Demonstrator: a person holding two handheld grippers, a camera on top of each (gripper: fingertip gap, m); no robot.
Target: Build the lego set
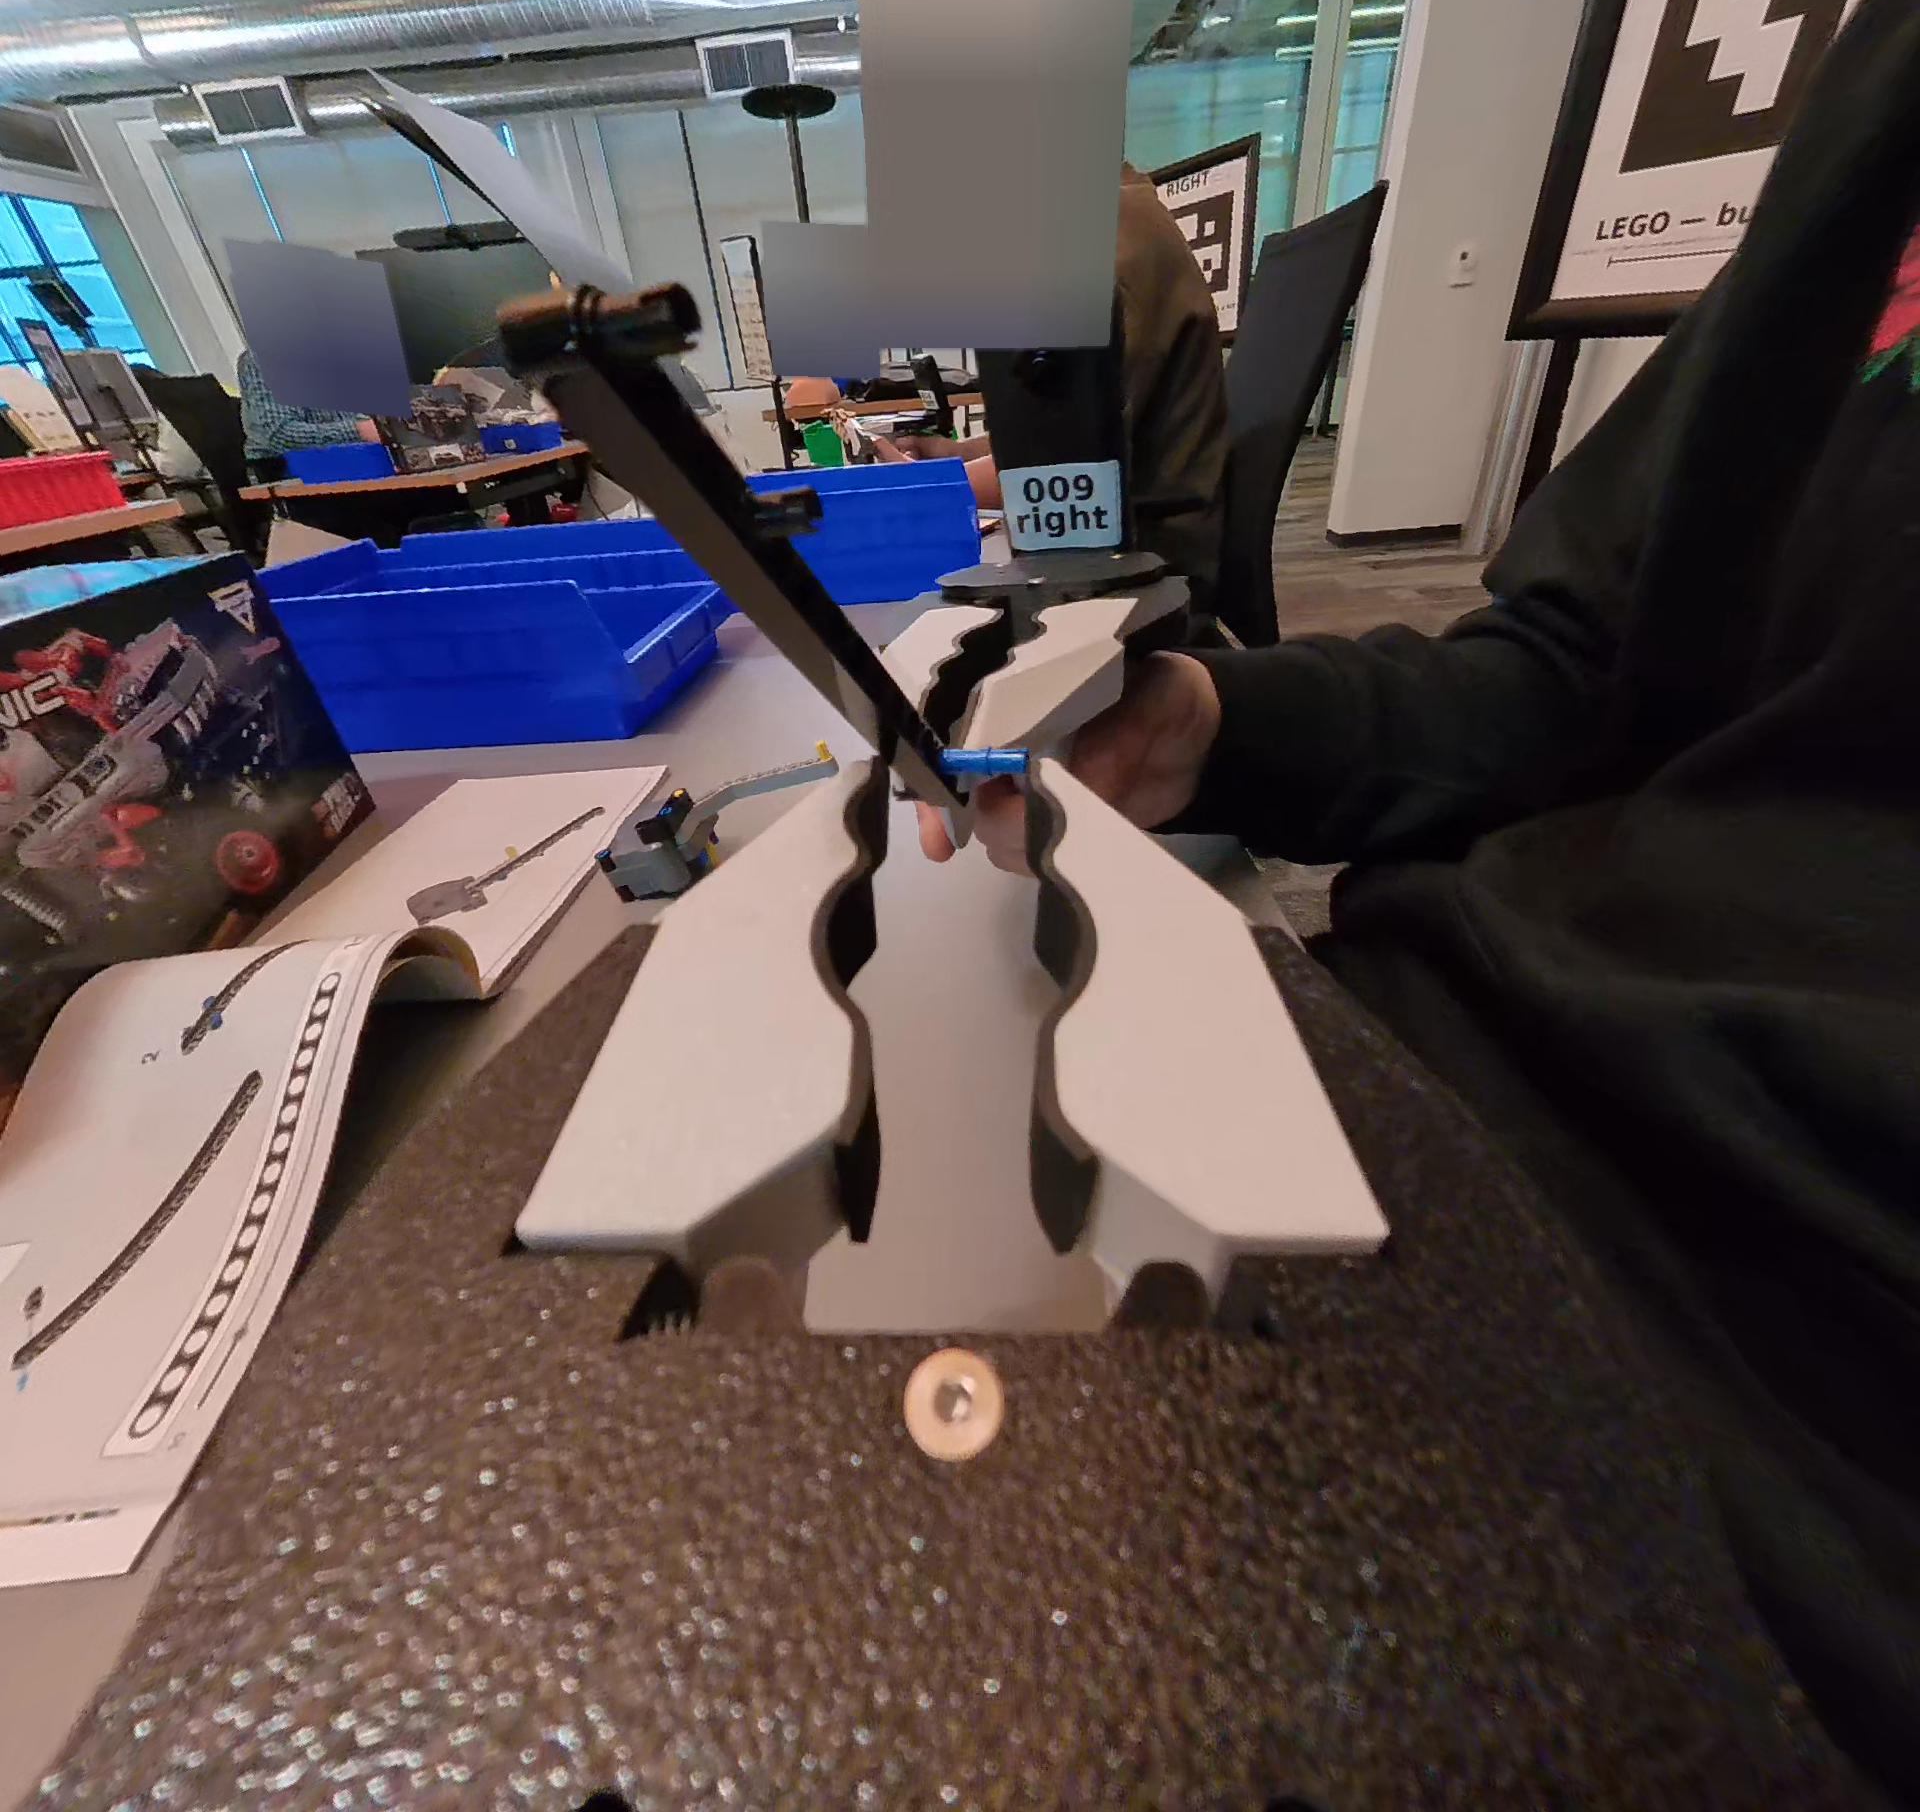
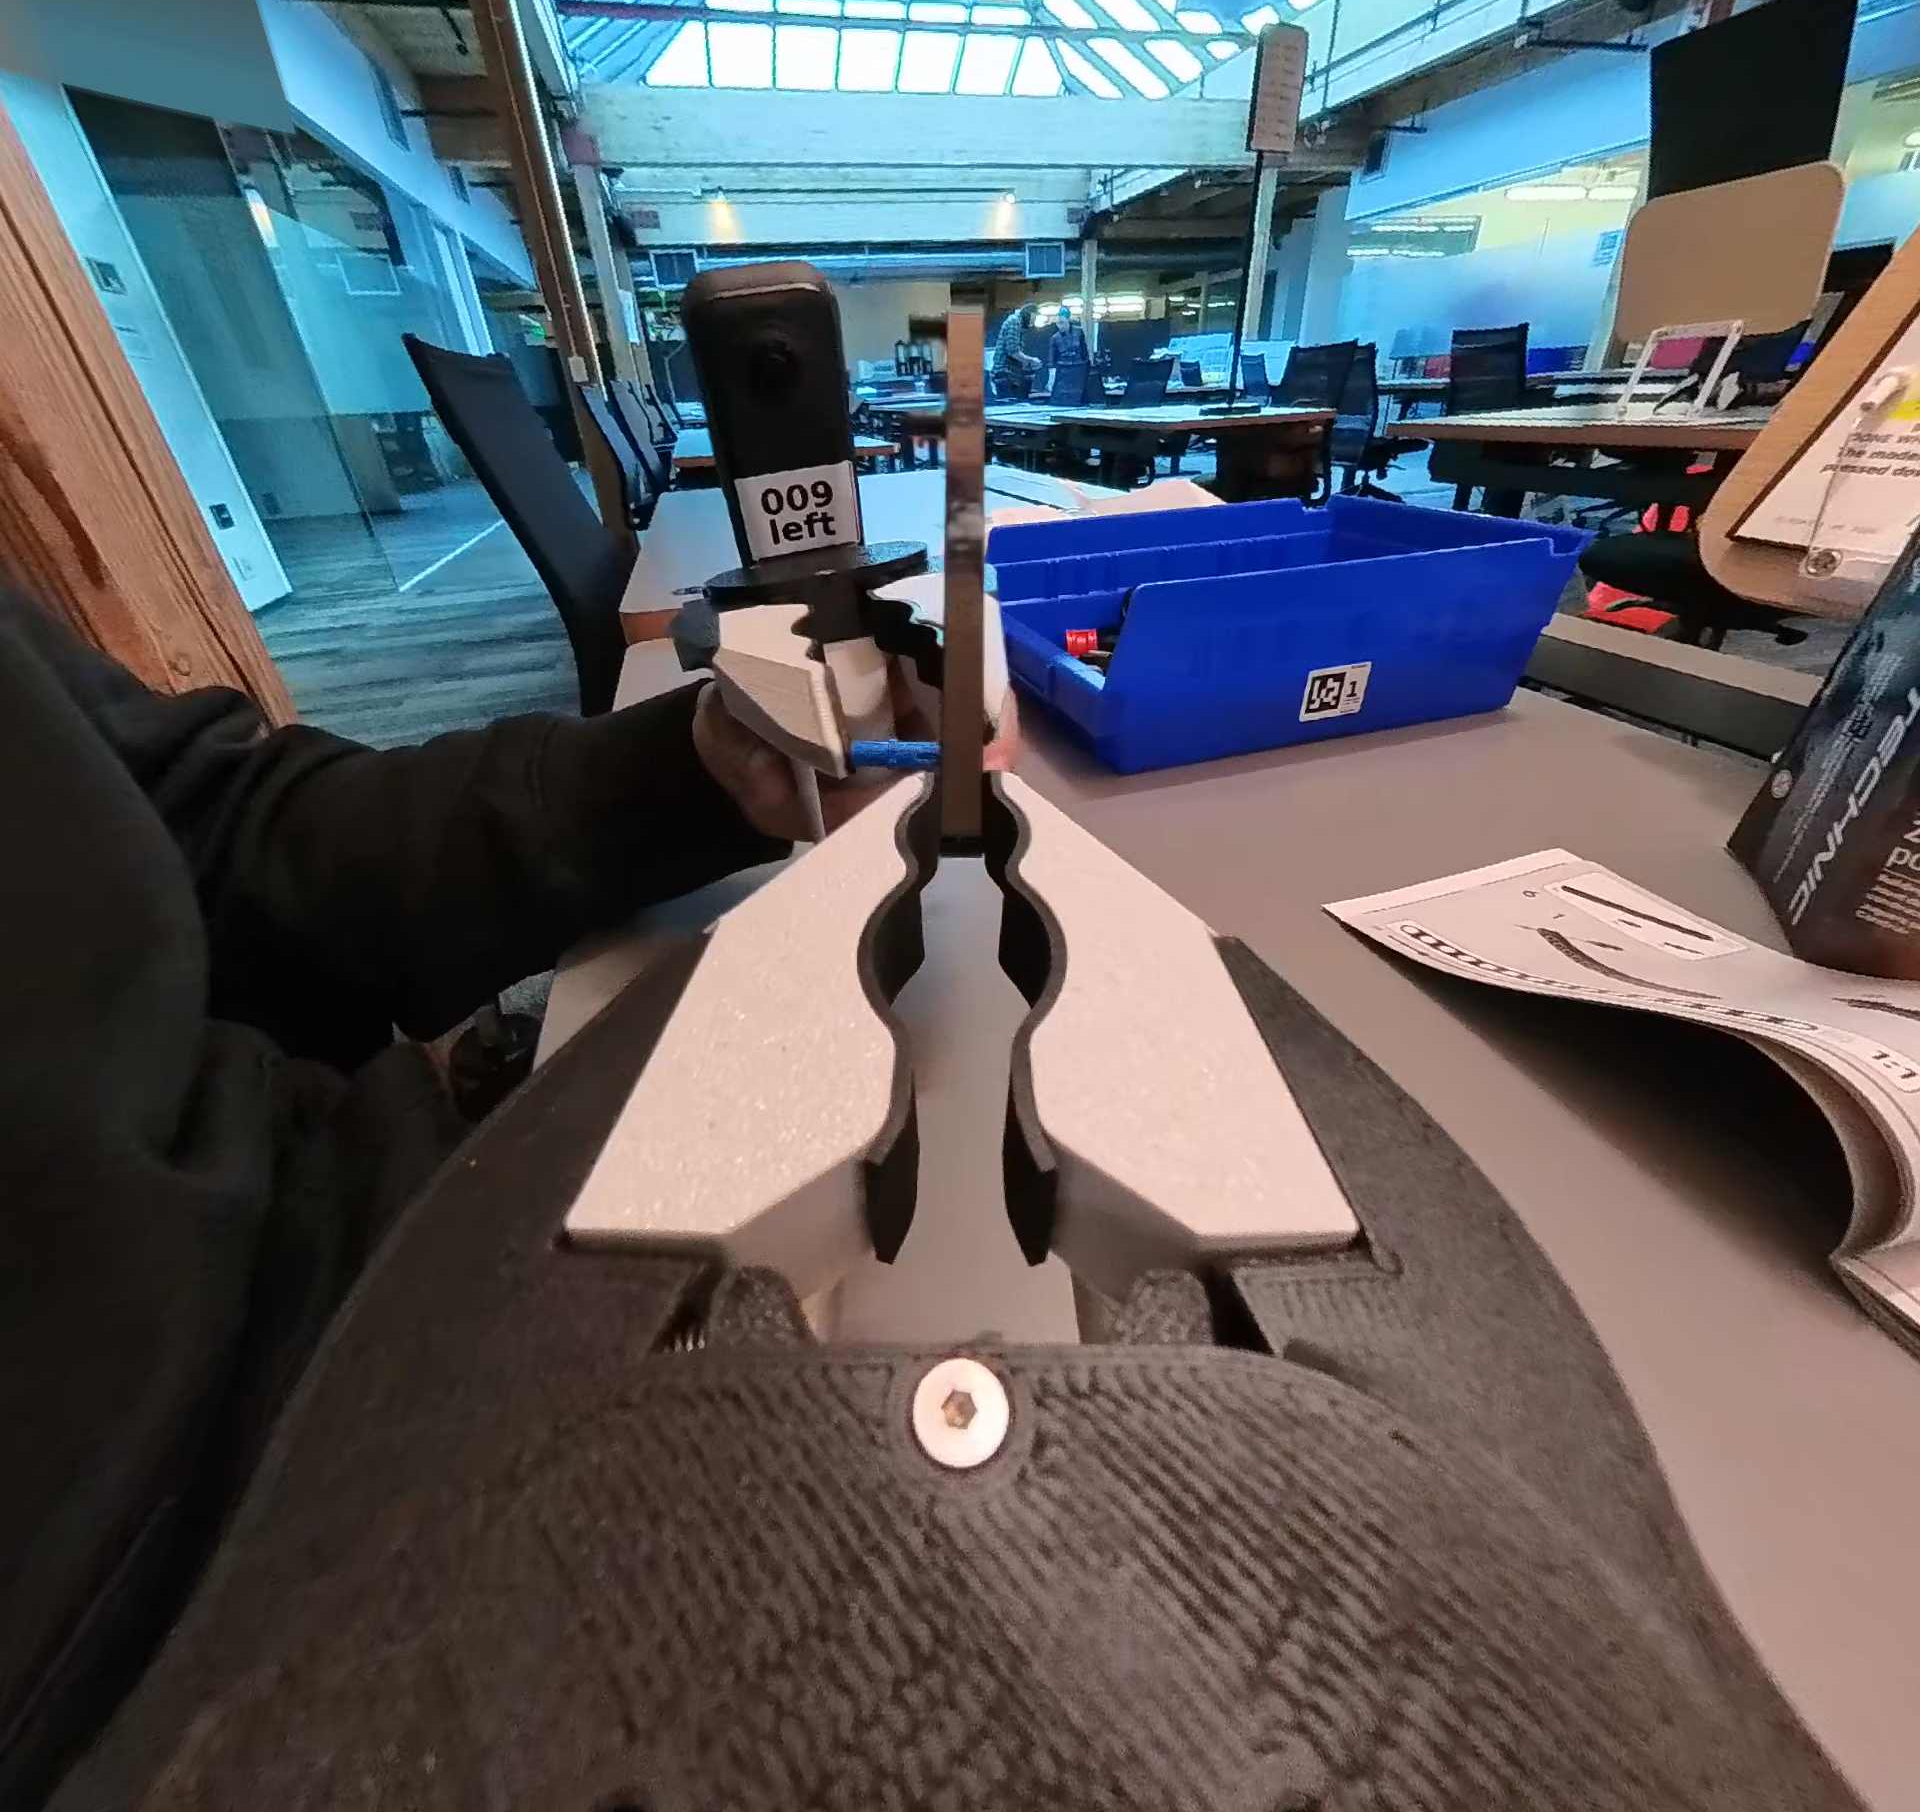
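Each gripper (image 1: 956, 786) has pale grey fingers (image 1: 727, 1014) with wavy black pads, a textured black body, and one silver screw (image 1: 953, 1404).

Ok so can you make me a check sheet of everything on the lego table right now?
Surface: grey table, flat.
Job's things: black beam held up in the air; blue pin at its lower end; small grey assembly lying on the table.
Clutter: open instruction booklet, set box, blue bins.
Grippers: right gripper shut on the beam's lower end; left gripper seems to squeeze the pin against the beam.
Cables: nothing seen.
Surroundings: open office with desks, a black chair, people far off.
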